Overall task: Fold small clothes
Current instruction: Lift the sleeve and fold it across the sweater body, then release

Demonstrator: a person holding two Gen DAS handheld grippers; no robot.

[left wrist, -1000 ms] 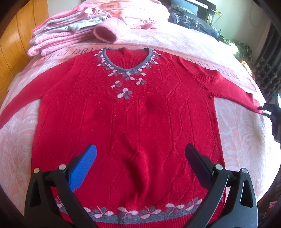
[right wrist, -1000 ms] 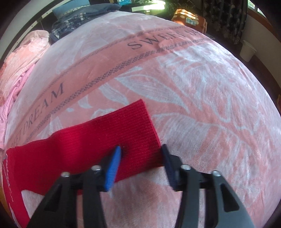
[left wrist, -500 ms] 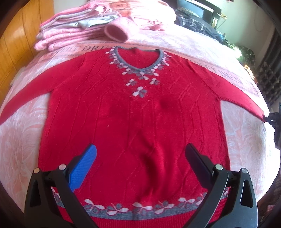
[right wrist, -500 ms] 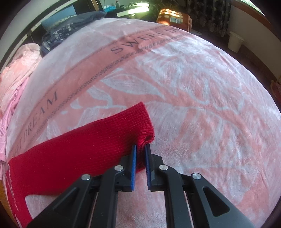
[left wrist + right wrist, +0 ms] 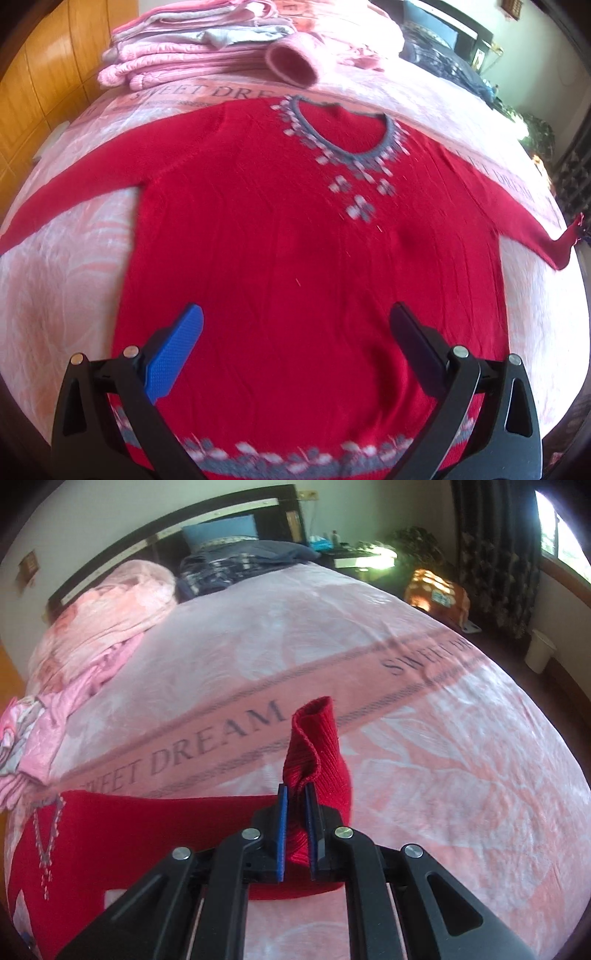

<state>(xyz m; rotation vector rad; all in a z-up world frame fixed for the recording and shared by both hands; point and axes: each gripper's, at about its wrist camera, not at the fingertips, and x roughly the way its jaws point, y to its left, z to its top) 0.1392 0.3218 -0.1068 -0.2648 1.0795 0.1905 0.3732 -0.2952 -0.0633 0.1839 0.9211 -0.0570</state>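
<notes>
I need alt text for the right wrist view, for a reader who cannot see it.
The right tongs are shut on the cuff of a red sweater, lifting it off a pink blanket printed "SWEET DREAM". Folded pink clothes lie far left.

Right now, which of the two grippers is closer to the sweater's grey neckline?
Left. The left gripper hovers open above the sweater's lower body, facing the neckline. The right gripper is out at the sleeve cuff, clamping it.

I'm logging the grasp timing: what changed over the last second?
The right hand-held gripper closed on the cuff of the red knitted sweater and lifted it off the pink printed blanket. The left hand-held gripper stayed open above the sweater's hem; the sweater's body stayed flat.
</notes>
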